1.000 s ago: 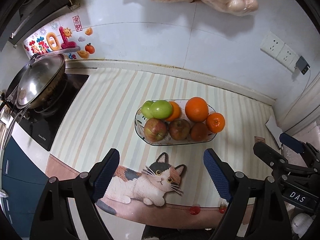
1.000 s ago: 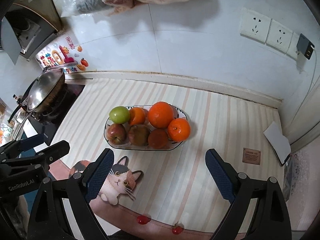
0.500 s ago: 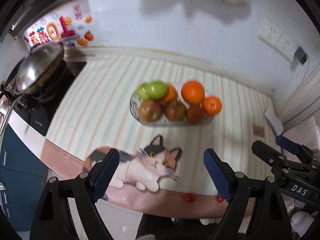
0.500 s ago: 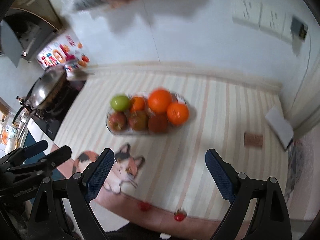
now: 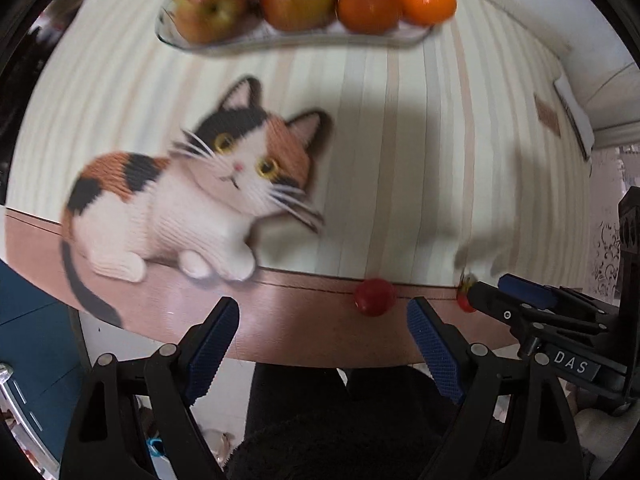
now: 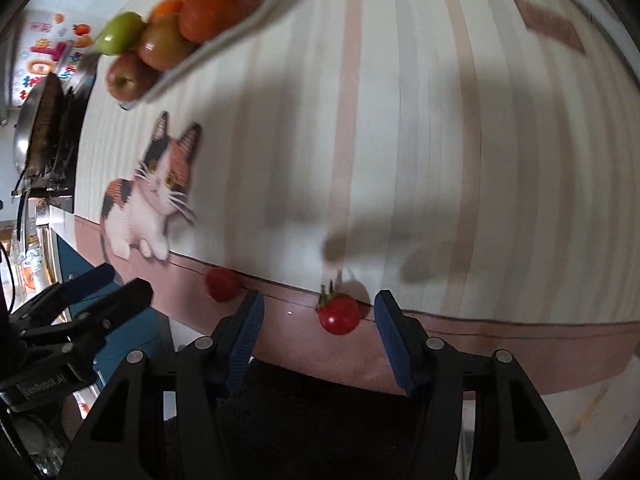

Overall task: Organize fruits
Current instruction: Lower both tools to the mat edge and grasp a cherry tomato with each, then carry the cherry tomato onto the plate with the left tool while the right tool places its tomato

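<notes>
Right gripper [image 6: 318, 322] apart, straddling stemmed cherry tomato [image 6: 338, 314] on mat's pink border at counter edge. Left gripper [image 5: 322, 344] apart too, empty, near second tomato [image 5: 374, 296]. Should close gently, centred on the fruit, avoid nudging it off the edge, then lift to fruit plate [image 5: 280, 42].

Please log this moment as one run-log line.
left tongs: open, near stemless tomato | right tongs: open around stemmed tomato | fruit dish: full

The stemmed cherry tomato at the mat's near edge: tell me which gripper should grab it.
Right. The right gripper is open with the stemmed tomato between its fingers. The left gripper is nearer the other tomato.
</notes>
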A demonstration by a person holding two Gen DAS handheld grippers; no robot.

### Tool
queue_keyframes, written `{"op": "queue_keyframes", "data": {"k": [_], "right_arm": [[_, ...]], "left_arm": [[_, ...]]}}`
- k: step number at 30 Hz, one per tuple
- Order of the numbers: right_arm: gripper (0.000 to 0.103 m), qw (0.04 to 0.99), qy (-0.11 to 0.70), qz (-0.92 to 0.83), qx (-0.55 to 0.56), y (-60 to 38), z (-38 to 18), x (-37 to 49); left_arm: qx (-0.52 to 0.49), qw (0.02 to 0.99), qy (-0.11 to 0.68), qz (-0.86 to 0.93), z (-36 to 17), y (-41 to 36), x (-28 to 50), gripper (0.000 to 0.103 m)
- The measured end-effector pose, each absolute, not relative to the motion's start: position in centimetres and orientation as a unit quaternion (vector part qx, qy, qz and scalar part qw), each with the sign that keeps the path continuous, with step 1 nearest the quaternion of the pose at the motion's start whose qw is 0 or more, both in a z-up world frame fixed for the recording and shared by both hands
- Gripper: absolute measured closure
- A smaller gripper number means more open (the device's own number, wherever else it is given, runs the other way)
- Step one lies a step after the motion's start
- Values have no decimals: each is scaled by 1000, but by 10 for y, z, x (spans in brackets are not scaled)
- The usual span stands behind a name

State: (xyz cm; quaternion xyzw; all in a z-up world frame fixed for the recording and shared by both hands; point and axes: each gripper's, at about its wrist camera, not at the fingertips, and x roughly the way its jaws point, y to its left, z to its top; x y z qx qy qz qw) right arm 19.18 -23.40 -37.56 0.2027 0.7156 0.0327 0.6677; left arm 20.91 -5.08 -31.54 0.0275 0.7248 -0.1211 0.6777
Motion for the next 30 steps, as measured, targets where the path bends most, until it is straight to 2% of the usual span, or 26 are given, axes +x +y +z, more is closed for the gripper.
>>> {"op": "queue_keyframes", "data": {"k": [4, 8, 10, 11, 14, 16, 18, 20, 24, 30], "right_arm": [[52, 660, 721, 33, 209, -234, -389, 189], [52, 658, 721, 31, 214, -235, -392, 187], [52, 658, 721, 32, 215, -236, -391, 186], [52, 658, 721, 31, 215, -237, -391, 186], [53, 657, 723, 30, 214, -238, -390, 186], [54, 655, 724, 30, 212, -236, -392, 187], [56, 654, 726, 31, 210, -235, -393, 187], [59, 653, 727, 33, 208, -234, -395, 187], [73, 661, 727, 35, 181, -226, -397, 190], [74, 676, 718, 42, 160, -217, -393, 193]], "left_arm": [[28, 666, 734, -131, -329, -61, 209, 23], [25, 655, 741, -146, -340, -74, 208, 26], [28, 648, 746, -151, -346, -81, 207, 40], [28, 640, 752, -156, -351, -85, 206, 40], [35, 632, 757, -162, -360, -94, 203, 56], [43, 629, 759, -162, -365, -99, 201, 69], [48, 634, 754, -165, -363, -102, 199, 75], [46, 634, 755, -163, -362, -102, 199, 75], [39, 641, 751, -152, -355, -87, 208, 75], [27, 654, 743, -139, -343, -76, 221, 75]]}}
